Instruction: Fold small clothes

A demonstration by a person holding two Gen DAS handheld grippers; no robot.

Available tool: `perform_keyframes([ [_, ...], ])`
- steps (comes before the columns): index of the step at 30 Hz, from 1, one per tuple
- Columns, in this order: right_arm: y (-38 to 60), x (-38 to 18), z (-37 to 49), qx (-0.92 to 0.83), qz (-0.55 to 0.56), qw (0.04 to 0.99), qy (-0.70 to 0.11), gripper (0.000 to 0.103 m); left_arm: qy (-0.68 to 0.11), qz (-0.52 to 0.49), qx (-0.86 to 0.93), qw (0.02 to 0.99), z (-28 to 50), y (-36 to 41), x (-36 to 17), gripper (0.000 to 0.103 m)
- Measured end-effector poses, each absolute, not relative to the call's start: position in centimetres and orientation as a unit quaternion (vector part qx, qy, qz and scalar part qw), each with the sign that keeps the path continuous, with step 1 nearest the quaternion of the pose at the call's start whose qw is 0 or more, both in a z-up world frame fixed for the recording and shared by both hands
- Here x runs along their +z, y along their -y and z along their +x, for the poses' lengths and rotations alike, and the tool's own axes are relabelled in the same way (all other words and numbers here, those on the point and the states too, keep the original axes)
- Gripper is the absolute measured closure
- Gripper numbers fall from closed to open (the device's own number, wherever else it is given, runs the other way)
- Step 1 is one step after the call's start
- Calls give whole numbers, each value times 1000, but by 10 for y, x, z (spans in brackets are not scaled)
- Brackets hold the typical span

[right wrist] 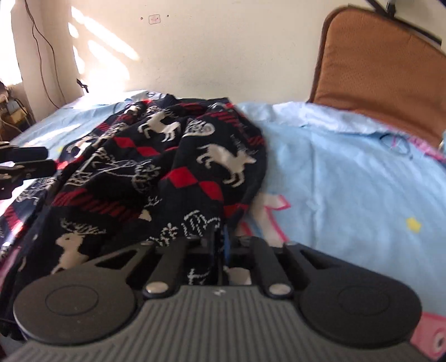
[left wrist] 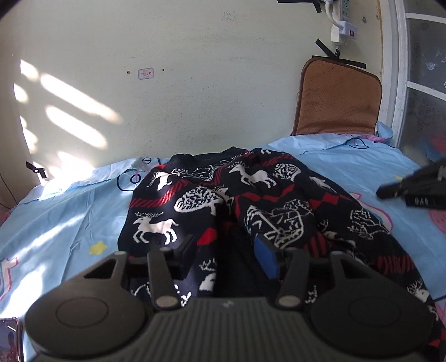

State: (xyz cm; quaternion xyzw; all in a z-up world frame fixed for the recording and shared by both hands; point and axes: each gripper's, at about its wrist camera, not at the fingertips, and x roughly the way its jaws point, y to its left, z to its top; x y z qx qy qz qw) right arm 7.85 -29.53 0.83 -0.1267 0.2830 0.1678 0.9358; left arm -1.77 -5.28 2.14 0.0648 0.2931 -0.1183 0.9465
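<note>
A small black knit sweater [left wrist: 211,203] with white deer and red diamonds lies bunched on a light blue bedsheet [left wrist: 55,222]; its collar points to the wall. My left gripper [left wrist: 225,259] is open and hovers over the sweater's near part, nothing between its jaws. My right gripper [right wrist: 221,245] is shut on a fold of the sweater [right wrist: 167,167] and lifts that edge off the sheet [right wrist: 348,181]. The right gripper also shows at the right edge of the left wrist view [left wrist: 412,186]. The left gripper shows at the left edge of the right wrist view [right wrist: 25,164].
A brown cushion [left wrist: 337,103] leans on the wall at the bed's back right. A power strip [left wrist: 343,19] hangs on the wall above it. A phone [left wrist: 9,339] lies at the near left. A window frame [left wrist: 401,83] stands at the right.
</note>
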Motion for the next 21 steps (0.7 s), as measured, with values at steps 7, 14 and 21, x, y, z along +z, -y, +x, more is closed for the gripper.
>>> perform_keyframes([
  [7, 387, 67, 103, 69, -60, 956, -280, 94, -342, 32, -159, 926, -51, 34, 14, 53],
  [14, 317, 12, 55, 250, -24, 911, -328, 52, -422, -31, -185, 887, -73, 19, 0, 44],
  [21, 265, -10, 45, 237, -98, 911, -322, 92, -438, -81, -192, 874, -73, 18, -14, 94],
])
